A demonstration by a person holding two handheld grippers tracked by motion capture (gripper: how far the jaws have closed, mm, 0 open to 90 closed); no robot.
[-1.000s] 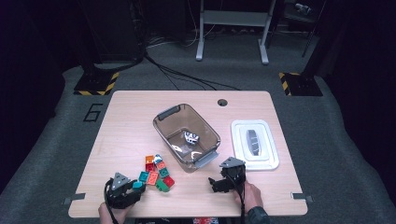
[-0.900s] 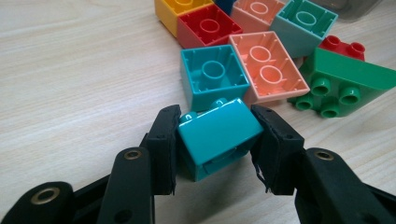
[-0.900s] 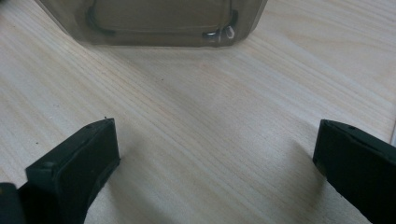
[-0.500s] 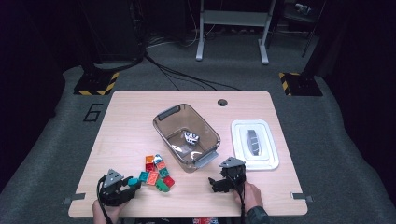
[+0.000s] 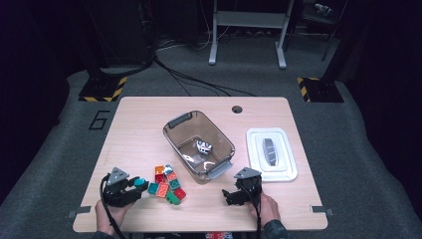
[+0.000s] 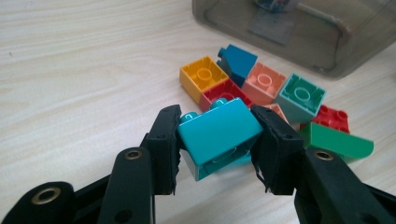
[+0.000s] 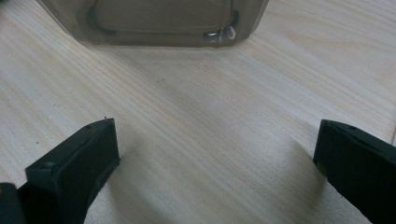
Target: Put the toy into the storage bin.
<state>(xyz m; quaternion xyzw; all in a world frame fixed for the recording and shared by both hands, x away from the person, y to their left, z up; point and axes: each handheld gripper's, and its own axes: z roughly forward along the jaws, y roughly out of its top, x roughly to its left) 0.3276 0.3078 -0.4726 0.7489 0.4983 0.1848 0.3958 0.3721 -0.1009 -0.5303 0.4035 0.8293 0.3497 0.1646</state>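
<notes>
Bricks (image 5: 166, 184) left of bin (image 5: 199, 142)

The high view was dim around its edges, the floor (image 5: 59, 149) nearly black, while overhead light fell evenly on the pale wooden table (image 5: 144, 129). It looked soft and slightly grainy. The left gripper view was bright and sharp on the teal brick (image 6: 219, 135), blurring toward the bin (image 6: 299, 32) at the top edge. The right gripper view showed soft shadows beneath blurred jaws.
</notes>
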